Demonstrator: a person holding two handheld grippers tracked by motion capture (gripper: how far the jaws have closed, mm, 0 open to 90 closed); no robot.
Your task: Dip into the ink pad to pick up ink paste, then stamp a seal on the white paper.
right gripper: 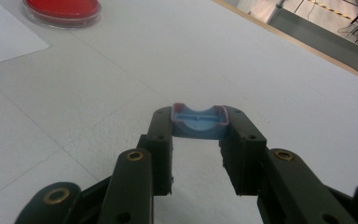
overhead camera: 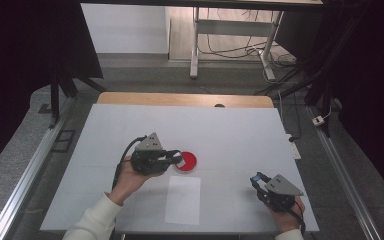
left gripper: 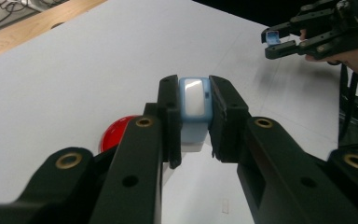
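My left gripper [left gripper: 193,95] is shut on a small pale blue block with a white face [left gripper: 193,100], held just above the table. Behind its left jaw, low on the table, lies a round red dish [left gripper: 114,133]. From above, that gripper [overhead camera: 178,159] hovers at the left edge of the red dish [overhead camera: 189,161]. My right gripper [right gripper: 199,115] is shut on a small blue cap-like piece [right gripper: 199,123], hollow side up. It sits at the front right of the table [overhead camera: 256,179], and the left gripper view also shows this right gripper [left gripper: 276,43].
A white sheet of paper [overhead camera: 182,199] lies flat in front of the dish, near the table's front edge. The white tabletop [overhead camera: 230,130] ends in a wooden strip [overhead camera: 180,98] at the far side. Table legs and cables stand on the floor beyond.
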